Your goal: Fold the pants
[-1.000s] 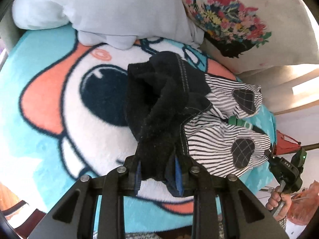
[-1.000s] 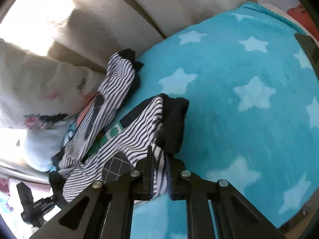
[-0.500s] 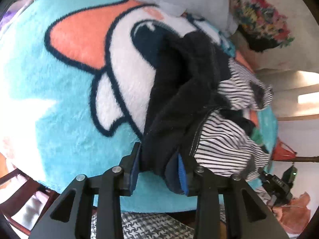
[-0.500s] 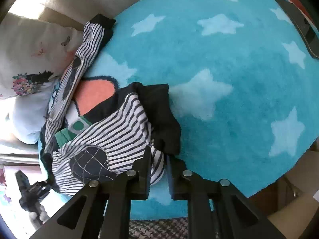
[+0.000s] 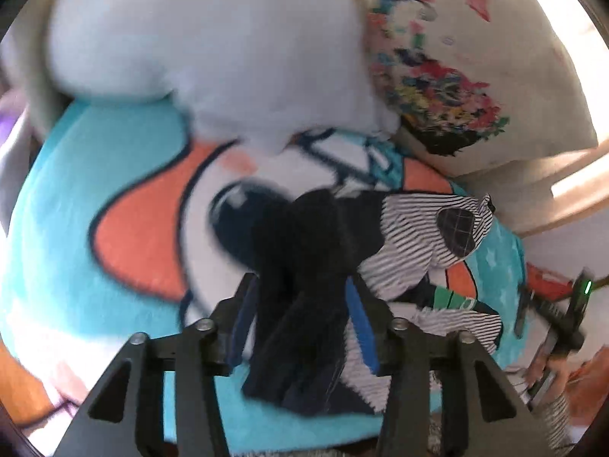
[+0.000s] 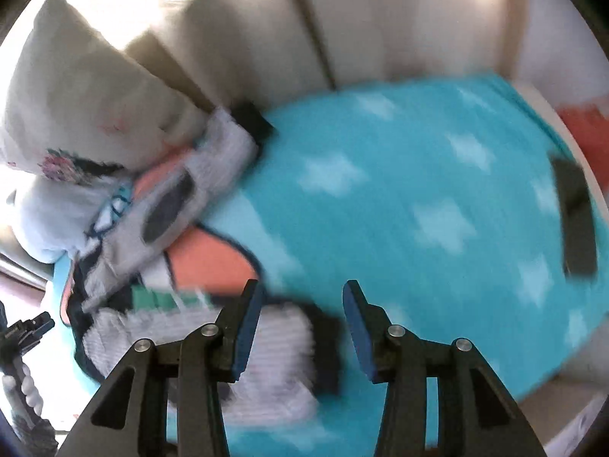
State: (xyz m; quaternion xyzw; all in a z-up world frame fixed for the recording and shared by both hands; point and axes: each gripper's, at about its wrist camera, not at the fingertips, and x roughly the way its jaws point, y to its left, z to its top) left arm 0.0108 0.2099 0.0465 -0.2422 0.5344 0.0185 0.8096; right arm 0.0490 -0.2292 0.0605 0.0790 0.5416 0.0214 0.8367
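We're over the turquoise blanket [image 6: 437, 198], and it fills both views: pale stars across it in the right wrist view, a big cartoon face in orange, white and dark blue in the left wrist view. Behind it stand the pale blue pillow [image 5: 213, 53] and the cream floral cushion [image 5: 456, 76], side by side and touching, both resting on the blanket's far edge.

Now the pants [image 5: 415, 240], striped black and white with dark checked patches and a black waistband. They lie crumpled on the blanket. One leg runs off toward the cushion, its black cuff at the blanket's far edge in the right wrist view; the other bunches close to our grippers. Everything in the right wrist view is smeared by motion blur, so the stripes there read as grey.

A flat dark object [image 6: 574, 221] sits at the right edge of the blanket; we can't tell what it is.

Our left gripper [image 5: 300, 304] has its blue-padded fingers spread wide, with the black waistband fabric bunched between them. Whether the pads are pressing on the cloth, we can't tell.

Our right gripper [image 6: 302, 316] is released, fingers well apart, nothing between the tips. It hovers over the striped leg and its black cuff, which lie on the blanket below it.
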